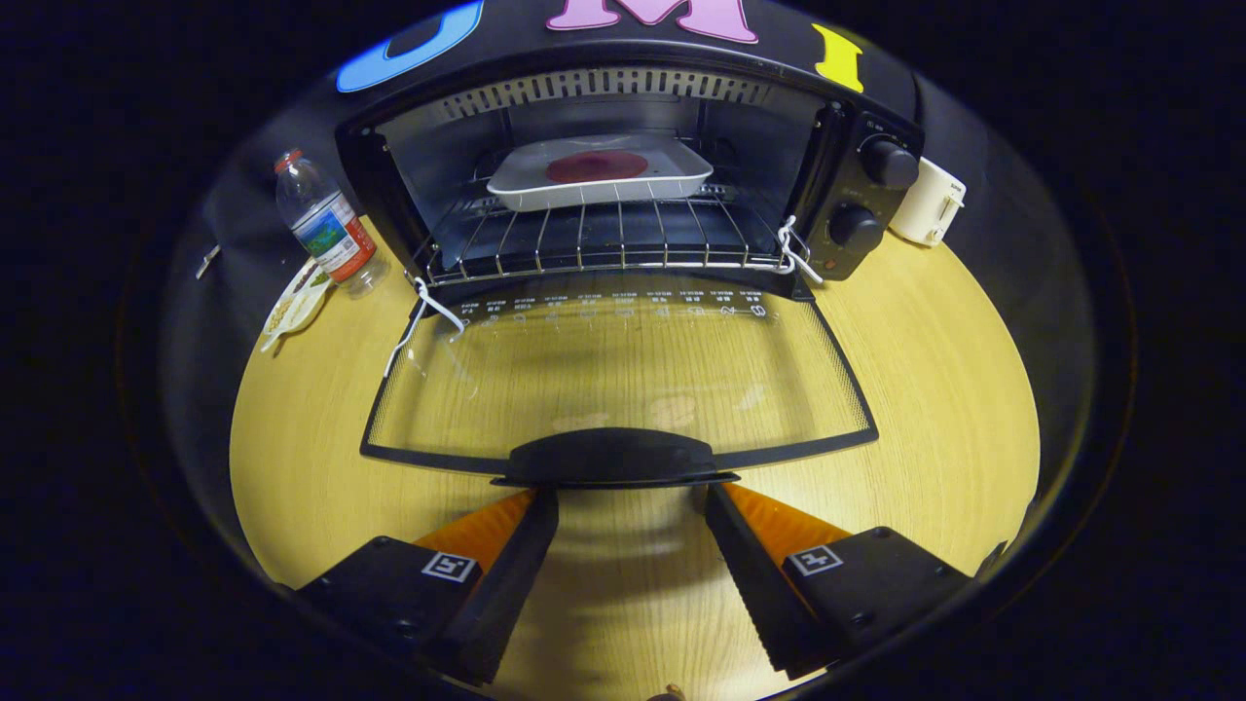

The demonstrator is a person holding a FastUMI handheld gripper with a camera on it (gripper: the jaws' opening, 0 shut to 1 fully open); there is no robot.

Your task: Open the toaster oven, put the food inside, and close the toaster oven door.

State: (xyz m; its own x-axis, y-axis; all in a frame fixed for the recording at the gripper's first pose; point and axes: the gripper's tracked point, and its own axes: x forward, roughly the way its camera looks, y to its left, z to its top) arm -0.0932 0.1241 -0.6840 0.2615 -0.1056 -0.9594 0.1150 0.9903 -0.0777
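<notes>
We see toaster oven (623,175) w/ door (623,380) dropped flat toward us, handle (613,456) nearest; tray (599,173) of food (596,166) lies crosswise on rack. Gripper (631,506) spread wide, holding nothing, fingertips just short of handle

A staged booth kitchen: toaster oven (623,185) on a wooden table (925,389) against black cloth.
</notes>
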